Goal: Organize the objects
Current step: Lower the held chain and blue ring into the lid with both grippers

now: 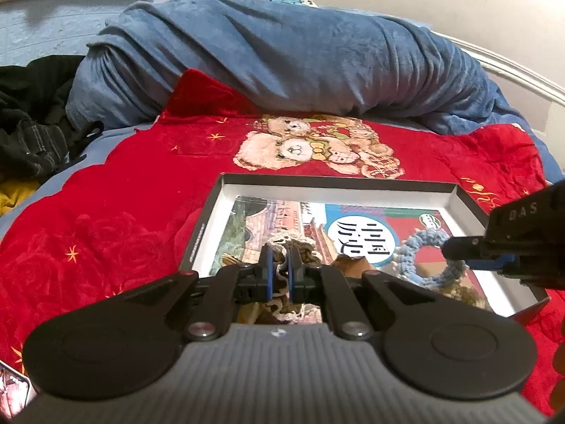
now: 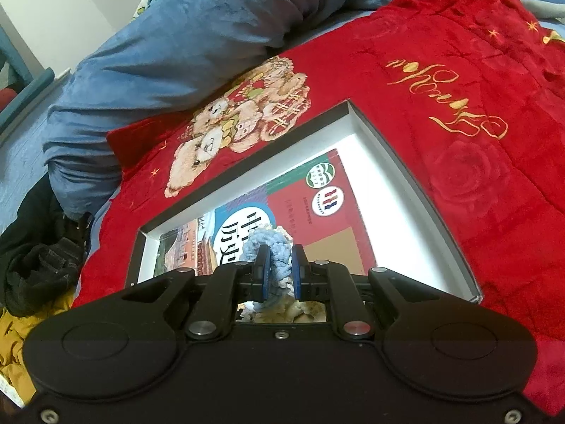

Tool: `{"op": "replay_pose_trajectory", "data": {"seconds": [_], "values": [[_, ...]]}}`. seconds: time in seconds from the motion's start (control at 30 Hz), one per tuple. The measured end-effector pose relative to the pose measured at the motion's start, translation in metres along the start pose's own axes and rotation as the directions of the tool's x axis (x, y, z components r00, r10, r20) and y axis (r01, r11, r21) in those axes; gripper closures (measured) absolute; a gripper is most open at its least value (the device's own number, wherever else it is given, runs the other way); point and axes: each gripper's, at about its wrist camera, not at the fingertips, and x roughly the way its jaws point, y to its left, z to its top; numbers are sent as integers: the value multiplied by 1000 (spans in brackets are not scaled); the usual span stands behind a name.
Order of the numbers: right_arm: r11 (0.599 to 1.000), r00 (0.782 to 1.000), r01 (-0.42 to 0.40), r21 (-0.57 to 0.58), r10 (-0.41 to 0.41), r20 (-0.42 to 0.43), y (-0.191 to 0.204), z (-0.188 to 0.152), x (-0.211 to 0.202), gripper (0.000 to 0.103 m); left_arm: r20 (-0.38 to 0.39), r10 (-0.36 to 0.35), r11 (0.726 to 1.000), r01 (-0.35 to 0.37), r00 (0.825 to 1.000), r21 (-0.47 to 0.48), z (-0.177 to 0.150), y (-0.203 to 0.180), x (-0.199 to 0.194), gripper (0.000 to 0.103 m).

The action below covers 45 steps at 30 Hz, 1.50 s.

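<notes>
A shallow black box with white walls (image 1: 335,190) (image 2: 416,180) lies on the red blanket, and a picture book (image 1: 356,219) (image 2: 317,219) lies flat inside it. My left gripper (image 1: 279,265) is shut on a cream and brown crocheted piece (image 1: 289,243) over the box's near left part. My right gripper (image 2: 280,261) is shut on a light blue crocheted ring (image 2: 270,243). In the left wrist view that ring (image 1: 420,251) hangs over the book's right side, with the right gripper (image 1: 455,251) coming in from the right edge.
The box rests on a red blanket (image 1: 123,194) with a teddy bear print (image 1: 310,148). A bunched blue blanket (image 1: 282,56) rises behind it. Dark clothing (image 1: 31,123) is piled at the left, with yellow fabric (image 2: 17,346) below it.
</notes>
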Motion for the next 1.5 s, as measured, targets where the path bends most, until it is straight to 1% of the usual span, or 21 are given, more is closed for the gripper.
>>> {"op": "replay_pose_trajectory", "data": {"seconds": [0.27,0.67,0.8,1.1,1.5], "values": [[1000,1000,-9,-22,9,-7,8,-2,2,90,34,16,999,-18,999,36,-2,-7,-4,92],[1000,1000,-7,-13,7,-4,5,-3,1,90,20,20,1000,-20,1000,14,-2,-4,-3,92],[1000,1000,-12,-15,11,-4,6,-4,1,90,28,23,999,-24,999,31,-3,-7,-4,92],[996,999,-31,-89,29,-16,21,-10,2,90,37,22,998,-24,999,58,-8,-13,-4,91],[997,1000,-21,-77,20,-16,19,-10,4,90,38,16,998,-18,999,67,-11,-15,-6,89]]}}
